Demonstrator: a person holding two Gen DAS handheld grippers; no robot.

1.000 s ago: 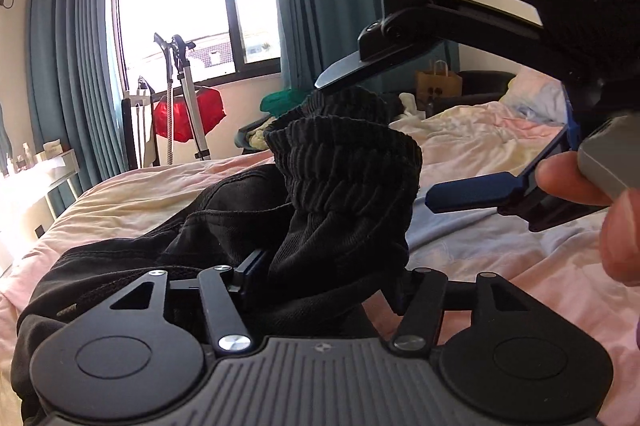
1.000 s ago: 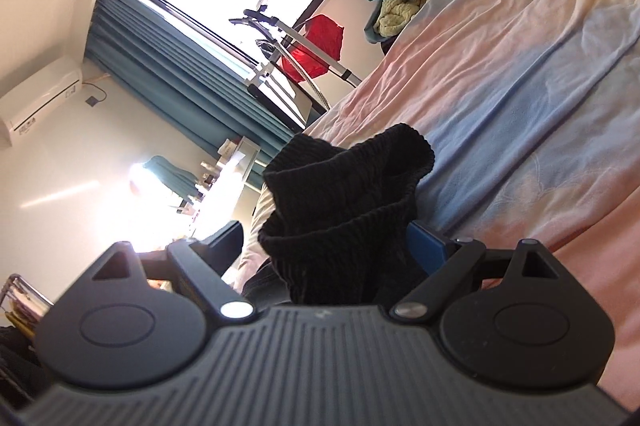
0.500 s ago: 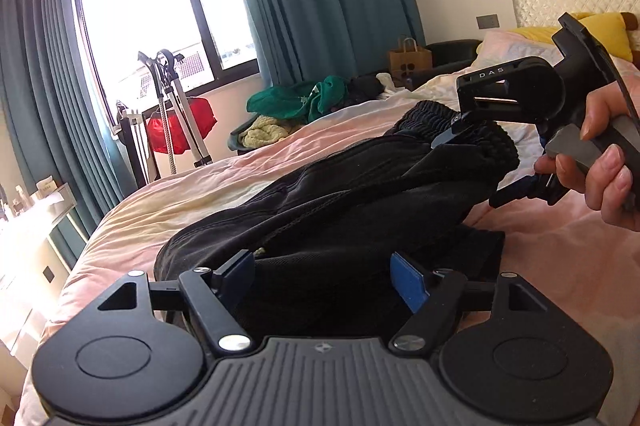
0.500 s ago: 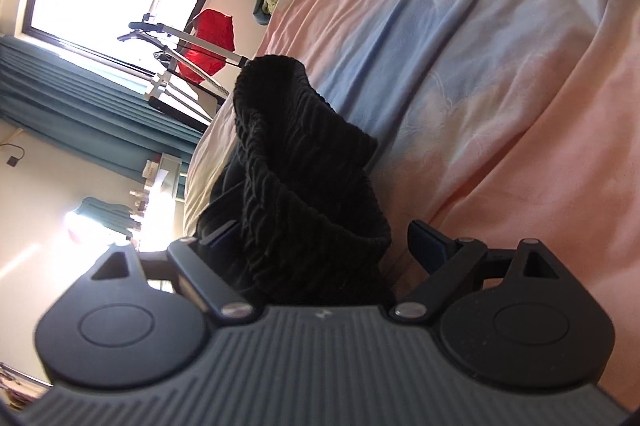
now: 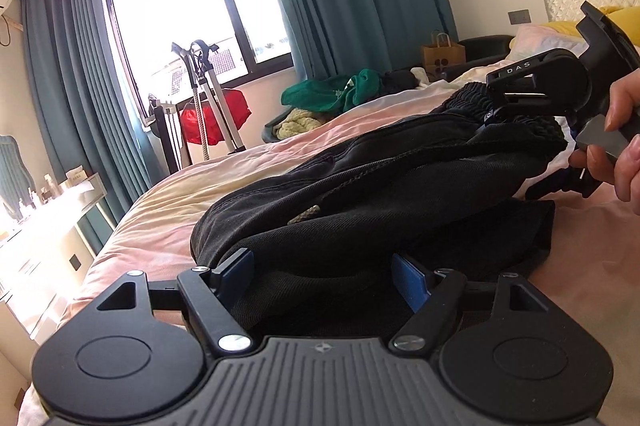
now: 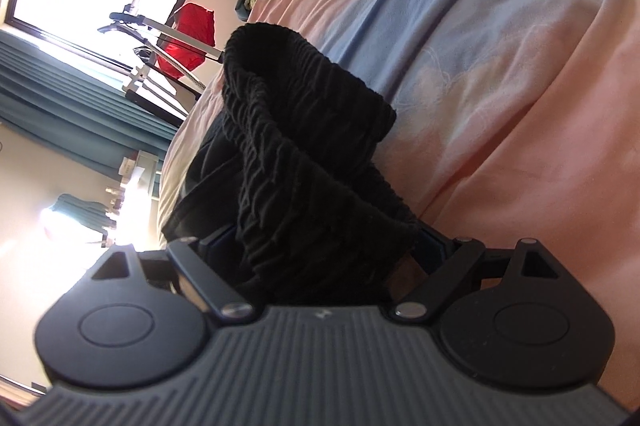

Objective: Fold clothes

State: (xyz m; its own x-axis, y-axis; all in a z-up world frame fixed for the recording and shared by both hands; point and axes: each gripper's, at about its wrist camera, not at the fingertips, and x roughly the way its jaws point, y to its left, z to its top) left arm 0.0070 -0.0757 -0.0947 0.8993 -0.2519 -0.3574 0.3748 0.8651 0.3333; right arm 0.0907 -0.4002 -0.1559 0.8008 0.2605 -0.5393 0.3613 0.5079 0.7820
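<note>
a second ago the left gripper was clamped on a bunched handful of the black trousers; now its jaws are opening, the blue pads clear of the cloth that lies slack between them at the bottom of the frame. the trousers have been drawn out long across the bed, from lower centre to the right edge. there the right gripper, held in a hand, looks closed on the ribbed waistband. the left end seems laid down, ready for a fold.
</note>
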